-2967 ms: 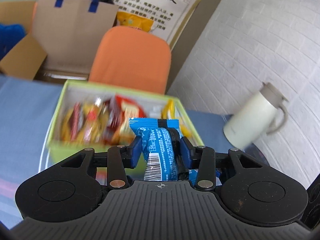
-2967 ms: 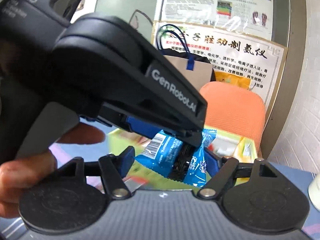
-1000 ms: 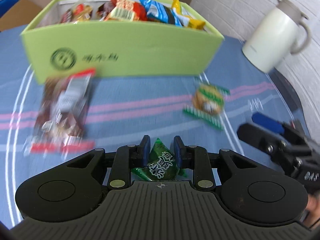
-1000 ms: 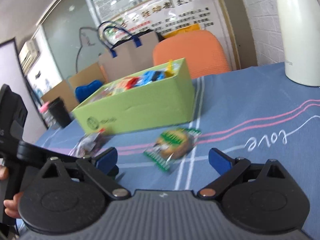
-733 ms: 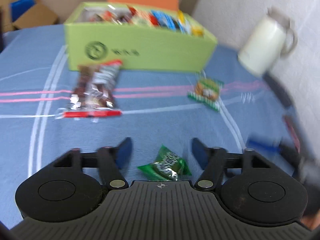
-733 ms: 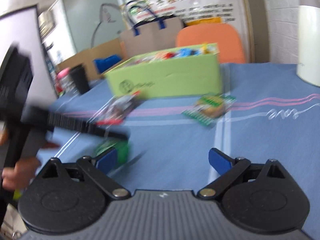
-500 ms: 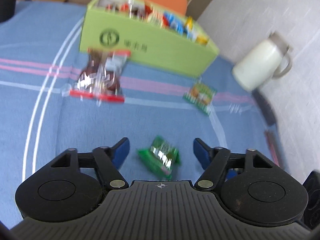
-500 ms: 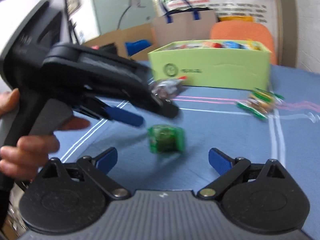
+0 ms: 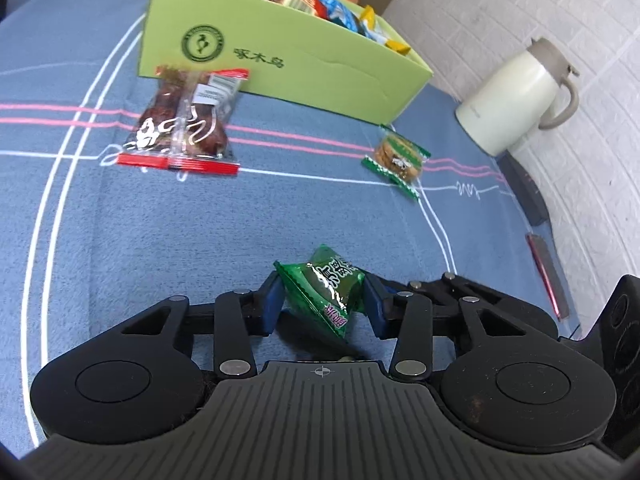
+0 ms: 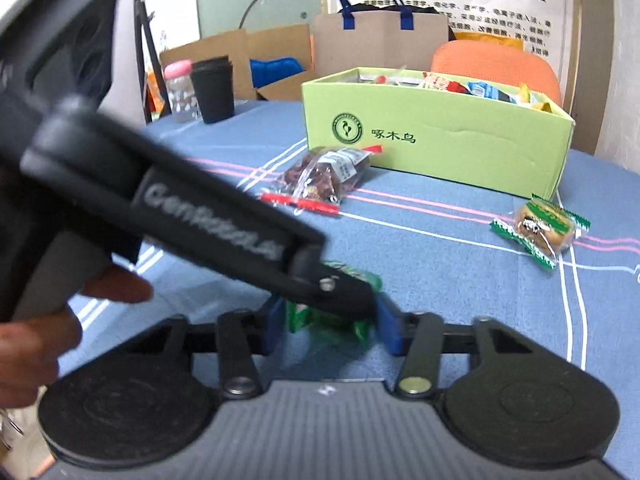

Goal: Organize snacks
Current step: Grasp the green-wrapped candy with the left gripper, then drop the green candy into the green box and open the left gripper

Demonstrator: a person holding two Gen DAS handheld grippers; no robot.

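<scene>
Closing in on the green candy packet (image 9: 322, 294), the left gripper (image 9: 323, 305) has its pads right against both sides, so it looks pinched, tilted up off the blue tablecloth (image 9: 120, 240). The right gripper (image 10: 331, 322) is narrowed around that same packet too, but whether it actually grips I can't tell. Next move is probably carrying it to the far green box (image 9: 304, 68). It's crinkly and shiny; 2 other snacks lie loose.

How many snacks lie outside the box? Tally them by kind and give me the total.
Candy: 1
Dates: 1
Biscuit: 1
Total: 3
</scene>
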